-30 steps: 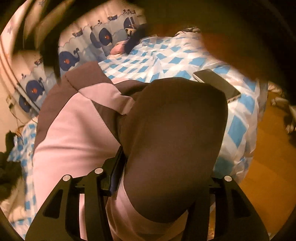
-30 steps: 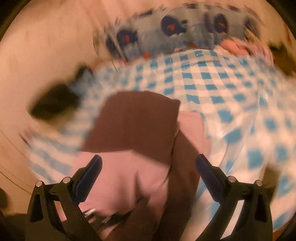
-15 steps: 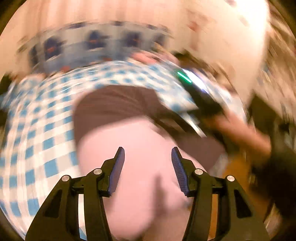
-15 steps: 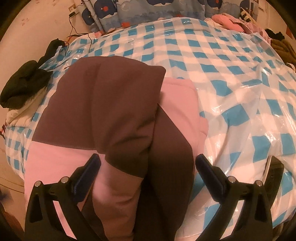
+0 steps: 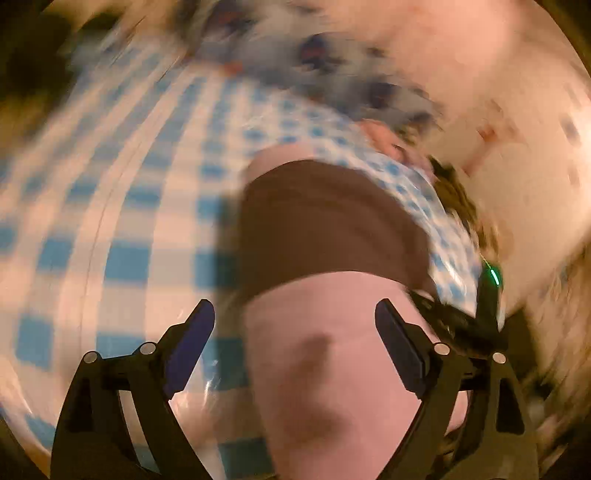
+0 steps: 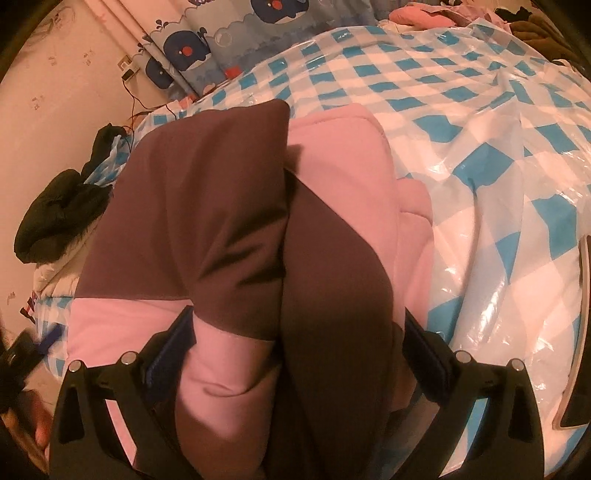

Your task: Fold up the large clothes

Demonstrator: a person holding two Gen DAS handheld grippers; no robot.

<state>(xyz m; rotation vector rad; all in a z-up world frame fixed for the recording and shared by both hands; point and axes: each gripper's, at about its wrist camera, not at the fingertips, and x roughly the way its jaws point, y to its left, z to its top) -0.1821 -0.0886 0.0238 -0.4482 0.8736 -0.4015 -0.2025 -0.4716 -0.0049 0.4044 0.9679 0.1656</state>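
Observation:
A pink and brown garment lies folded on the bed, its brown sleeves laid over the pink body. My right gripper is open and low over its near end. A thick fold bulges up between the fingers and hides their tips. The left wrist view is blurred by motion. There my left gripper hangs above the garment with its jaws opening wide. The pink cloth lies below the gap, and the pads do not touch it. The right gripper's body shows at the garment's right side, with a green light above it.
The bed carries a glossy blue and white checked cover. A phone lies at its right edge. Black clothes sit at the left and more clothes at the far right. A whale-print curtain hangs behind.
My left gripper let go of the brown fold, swung sideways over the bed while rolling, and opened wide. My right gripper sank onto the garment, which has settled flatter.

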